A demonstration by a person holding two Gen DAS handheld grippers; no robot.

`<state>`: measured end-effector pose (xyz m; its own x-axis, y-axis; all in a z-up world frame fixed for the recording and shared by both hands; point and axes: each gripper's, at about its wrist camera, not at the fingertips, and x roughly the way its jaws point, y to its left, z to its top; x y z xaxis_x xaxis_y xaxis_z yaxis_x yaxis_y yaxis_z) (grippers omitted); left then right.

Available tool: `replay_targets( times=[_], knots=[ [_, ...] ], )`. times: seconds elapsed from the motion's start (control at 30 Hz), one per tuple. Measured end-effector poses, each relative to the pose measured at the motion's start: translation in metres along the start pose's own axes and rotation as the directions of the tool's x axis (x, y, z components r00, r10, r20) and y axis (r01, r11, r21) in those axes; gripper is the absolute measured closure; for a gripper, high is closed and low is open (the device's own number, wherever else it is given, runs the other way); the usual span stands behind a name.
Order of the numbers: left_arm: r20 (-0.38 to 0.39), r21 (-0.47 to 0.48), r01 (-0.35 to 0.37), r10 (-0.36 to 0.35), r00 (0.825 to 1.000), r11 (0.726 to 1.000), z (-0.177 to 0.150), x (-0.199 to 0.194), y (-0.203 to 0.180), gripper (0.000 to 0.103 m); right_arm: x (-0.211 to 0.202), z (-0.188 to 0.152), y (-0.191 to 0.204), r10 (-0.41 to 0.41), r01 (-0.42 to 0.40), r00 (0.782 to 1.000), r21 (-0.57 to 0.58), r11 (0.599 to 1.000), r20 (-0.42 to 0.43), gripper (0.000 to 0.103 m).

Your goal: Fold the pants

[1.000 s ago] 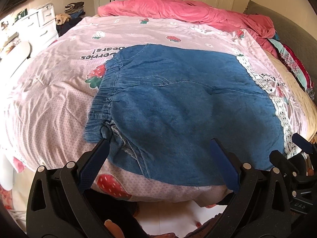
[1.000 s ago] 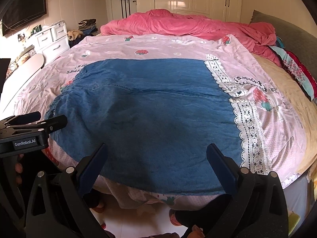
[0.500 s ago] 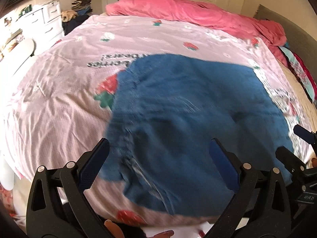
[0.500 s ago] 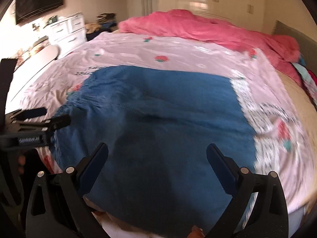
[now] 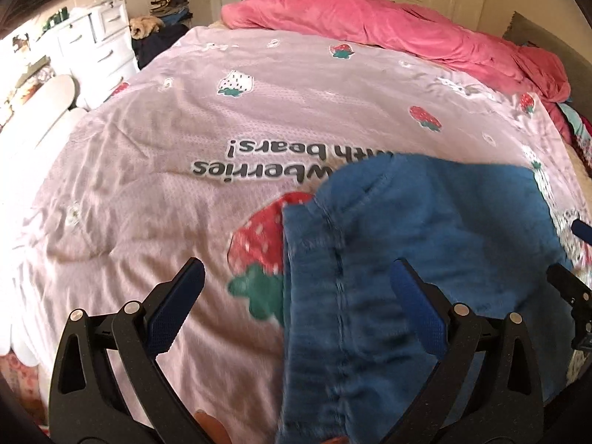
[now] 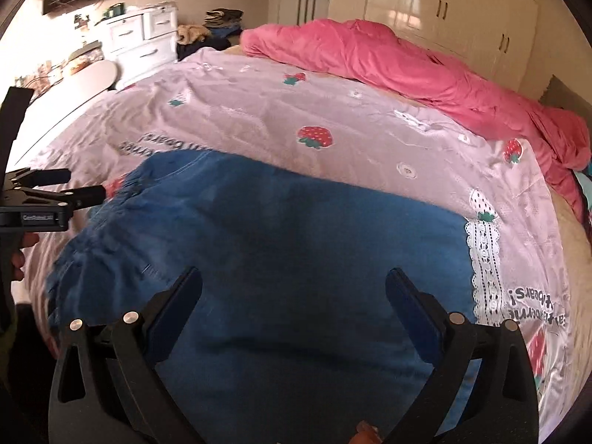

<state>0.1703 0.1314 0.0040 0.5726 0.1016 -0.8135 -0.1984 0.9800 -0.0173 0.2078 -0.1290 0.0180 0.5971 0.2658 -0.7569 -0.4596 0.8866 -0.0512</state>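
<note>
While both grippers hover at the bed's near edge, here's the scene:
Pants (image 6: pixel 288 259): blue denim, spread flat on the pink strawberry sheet (image 5: pixel 155 170), waistband toward the left edge.
Left gripper (image 5: pixel 296 299): fingers spread wide, released, over the waistband.
Right gripper (image 6: pixel 294 296): fingers wide apart, released, above the denim.
Far edge: pink duvet (image 6: pixel 388 59) bunched up.

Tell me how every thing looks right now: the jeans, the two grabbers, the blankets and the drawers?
Blue pants: spread flat on the bed, gathered waistband at the left side.
Left gripper: open, holding nothing, over the waistband.
Right gripper: open, holding nothing, over the pants.
Strawberry cover: spread out, slightly wrinkled.
Pink blanket: bunched up along the far edge.
White dresser: drawers closed.
</note>
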Motion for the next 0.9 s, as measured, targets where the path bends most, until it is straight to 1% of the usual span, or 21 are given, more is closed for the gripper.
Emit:
replay_targets(
  times=[0.1, 0.2, 0.27, 0.33, 0.4, 0.5, 0.6, 0.63, 0.67, 0.7, 0.73, 0.77, 0.87, 0.9],
  knots=[
    [-0.025, -0.011, 0.011, -0.011, 1.000, 1.000, 0.009, 0.014, 0.007, 0.009, 0.013, 0.009, -0.003, -0.006, 0.006, 1.000, 0.004, 1.000, 0.000, 0.004],
    [-0.047, -0.009, 0.030, -0.030, 0.998, 1.000, 0.017, 0.030, 0.012, 0.009, 0.026, 0.019, -0.003, -0.024, 0.024, 1.000, -0.024, 0.999, -0.004, 0.004],
    [-0.052, -0.010, 0.025, -0.025, 0.998, 1.000, 0.022, 0.037, 0.014, 0.009, 0.035, 0.026, -0.004, -0.028, 0.028, 1.000, -0.045, 0.999, -0.008, 0.004],
    [-0.047, 0.009, 0.031, -0.031, 0.998, 0.999, 0.028, 0.043, 0.012, 0.009, 0.048, 0.036, -0.007, -0.012, 0.010, 0.999, -0.046, 0.999, -0.031, 0.004],
    [-0.055, 0.040, 0.011, -0.009, 0.998, 0.999, 0.034, 0.053, 0.008, 0.009, 0.061, 0.045, -0.011, 0.011, -0.014, 0.998, -0.040, 0.999, -0.060, 0.004],
    [-0.065, 0.054, 0.042, -0.039, 0.997, 0.998, 0.041, 0.062, 0.005, 0.010, 0.082, 0.055, -0.015, 0.032, -0.036, 0.994, -0.035, 0.999, -0.103, 0.004],
    [-0.058, 0.086, 0.059, -0.054, 0.997, 0.995, 0.043, 0.069, 0.000, 0.021, 0.099, 0.061, -0.017, 0.047, -0.053, 0.991, -0.040, 0.998, -0.129, 0.004],
    [-0.061, 0.095, 0.065, -0.059, 0.996, 0.993, 0.043, 0.072, -0.001, 0.031, 0.105, 0.063, -0.018, 0.044, -0.050, 0.989, -0.040, 0.998, -0.138, 0.004],
    [-0.066, 0.098, 0.075, -0.069, 0.995, 0.992, 0.043, 0.075, -0.002, 0.037, 0.110, 0.065, -0.018, 0.052, -0.059, 0.988, -0.046, 0.997, -0.148, 0.004],
    [-0.080, 0.097, 0.106, -0.099, 0.992, 0.990, 0.042, 0.079, -0.002, 0.050, 0.113, 0.067, -0.017, 0.057, -0.066, 0.987, -0.056, 0.996, -0.149, 0.004],
    [-0.086, 0.095, 0.136, -0.128, 0.988, 0.986, 0.041, 0.080, -0.003, 0.065, 0.117, 0.069, -0.015, 0.056, -0.067, 0.987, -0.070, 0.995, -0.148, 0.004],
    [-0.089, 0.098, 0.155, -0.146, 0.985, 0.983, 0.040, 0.082, -0.004, 0.068, 0.120, 0.071, -0.014, 0.052, -0.065, 0.987, -0.083, 0.994, -0.150, 0.004],
    [-0.055, 0.145, 0.129, -0.122, 0.991, 0.981, 0.036, 0.078, -0.009, 0.072, 0.130, 0.078, -0.007, 0.042, -0.065, 0.986, -0.145, 0.987, -0.160, 0.004],
    [-0.045, 0.144, 0.134, -0.128, 0.991, 0.981, 0.035, 0.076, -0.008, 0.073, 0.131, 0.080, -0.004, 0.031, -0.057, 0.988, -0.169, 0.984, -0.154, 0.004]
  ],
)
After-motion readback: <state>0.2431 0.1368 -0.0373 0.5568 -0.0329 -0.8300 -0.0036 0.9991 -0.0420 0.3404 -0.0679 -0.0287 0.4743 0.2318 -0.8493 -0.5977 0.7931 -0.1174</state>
